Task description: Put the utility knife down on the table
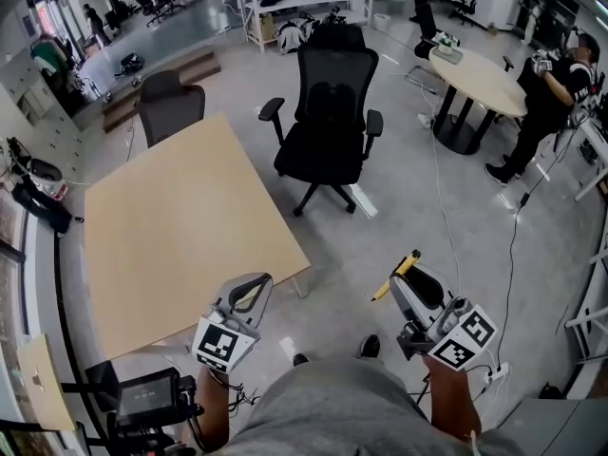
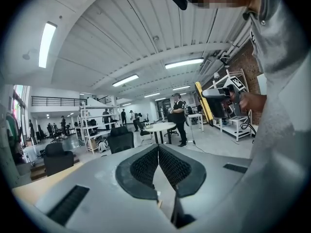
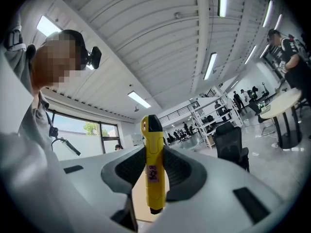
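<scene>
My right claw (image 3: pixel 154 152) is clamped on the utility knife (image 3: pixel 153 164). In its own view the yellow body stands upright between the two ribbed pads, gripped about the middle. The black-tipped end reaches out well past the jaw tips, and the lower end sits down in the throat of the claw. A small pink label shows on the face turned toward the camera.

From the head view the knife is clear of the table (image 1: pixel 180 226) and carried in the air. The right claw hangs over bare grey floor (image 1: pixel 380 236). The table's near right corner lies off to this claw's left and slightly ahead of it, apart from the knife.

My left claw (image 2: pixel 158 147) is closed with nothing in it. The two black pads meet at their tips, and only a narrow wedge of gap opens back toward the camera. In the head view its jaw tips sit right about the table's near edge, with the pale wooden top spreading out ahead of it and to its left. I cannot tell whether it touches the edge or hovers just above.

Further ahead of both claws a black office chair (image 1: pixel 328 112) stands on the floor just beyond the table's far right side. A second dark chair (image 1: pixel 171 103) sits at the table's far corner. Well ahead and to the right of the right claw there is a round table (image 1: pixel 475 79), with a person (image 1: pixel 556 88) in black standing beside it.
</scene>
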`<state>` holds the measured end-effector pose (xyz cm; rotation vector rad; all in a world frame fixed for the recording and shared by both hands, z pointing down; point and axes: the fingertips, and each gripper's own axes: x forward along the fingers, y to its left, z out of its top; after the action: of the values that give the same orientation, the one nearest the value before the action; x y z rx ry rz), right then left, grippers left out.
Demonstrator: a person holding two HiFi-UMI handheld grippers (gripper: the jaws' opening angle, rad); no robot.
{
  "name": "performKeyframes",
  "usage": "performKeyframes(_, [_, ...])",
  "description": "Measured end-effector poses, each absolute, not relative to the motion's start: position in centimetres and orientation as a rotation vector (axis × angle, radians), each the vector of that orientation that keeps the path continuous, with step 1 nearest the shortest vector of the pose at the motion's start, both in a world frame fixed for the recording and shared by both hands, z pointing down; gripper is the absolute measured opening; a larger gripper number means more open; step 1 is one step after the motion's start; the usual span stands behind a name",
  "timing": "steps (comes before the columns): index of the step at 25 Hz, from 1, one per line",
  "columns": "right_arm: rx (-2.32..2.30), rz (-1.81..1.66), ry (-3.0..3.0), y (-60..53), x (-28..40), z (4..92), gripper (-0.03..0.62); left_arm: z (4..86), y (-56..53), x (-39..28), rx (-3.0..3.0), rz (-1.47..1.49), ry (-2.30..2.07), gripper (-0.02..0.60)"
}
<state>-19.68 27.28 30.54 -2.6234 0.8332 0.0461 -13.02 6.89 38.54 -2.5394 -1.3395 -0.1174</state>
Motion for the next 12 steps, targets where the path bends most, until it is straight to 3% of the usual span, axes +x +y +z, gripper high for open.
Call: performKeyframes(12, [-2.600,0.033,0.844,38.5,-17.9,31.1,0.117,38.9,18.7,-12.0,-2.521,-0.143,-1.351,0.006])
